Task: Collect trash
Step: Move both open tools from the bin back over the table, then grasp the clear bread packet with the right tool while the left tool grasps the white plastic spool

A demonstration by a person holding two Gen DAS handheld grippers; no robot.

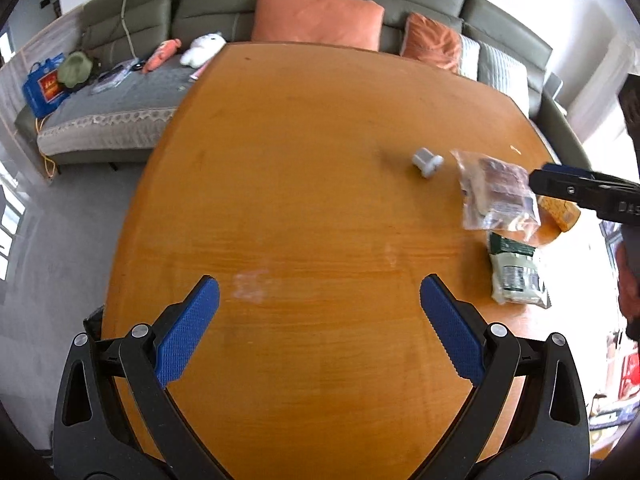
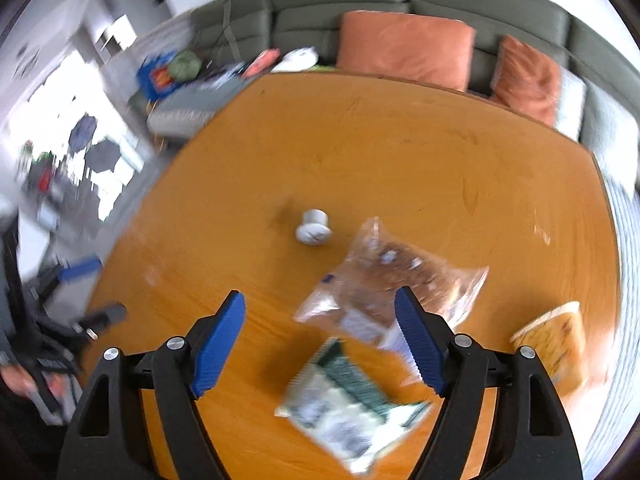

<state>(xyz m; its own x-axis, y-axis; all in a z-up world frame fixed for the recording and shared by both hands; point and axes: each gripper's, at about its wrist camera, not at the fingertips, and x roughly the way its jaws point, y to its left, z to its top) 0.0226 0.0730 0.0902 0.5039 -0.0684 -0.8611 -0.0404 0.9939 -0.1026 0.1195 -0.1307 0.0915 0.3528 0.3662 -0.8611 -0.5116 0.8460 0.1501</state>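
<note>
Your left gripper (image 1: 320, 300) hangs over the near half of the table (image 1: 304, 152), its blue pads spread wide with nothing but bare wood between them. Your right gripper (image 2: 320, 324) is spread wide too — no pad presses on anything; the wrapper (image 2: 352, 404) lies on the table below the gap, and the right pad overlaps the clear bag (image 2: 384, 284) in the picture, though the blur hides whether it touches.

The trash sits toward the table's right edge. In the left view the clear bag (image 1: 496, 192) with brown contents lies just beside the right edge, the green-and-white wrapper (image 1: 518, 272) nearer you along that same edge, almost touching the bag. A small grey cap (image 1: 428, 162) lies just left of the bag, further in from the edge. A yellow packet (image 2: 554, 344) sits at the right edge, beside the bag. The right view is smeared — print on the wrappers cannot be read.

A sofa (image 1: 200, 12) with orange cushions (image 1: 318, 20) runs behind the table's far edge.
</note>
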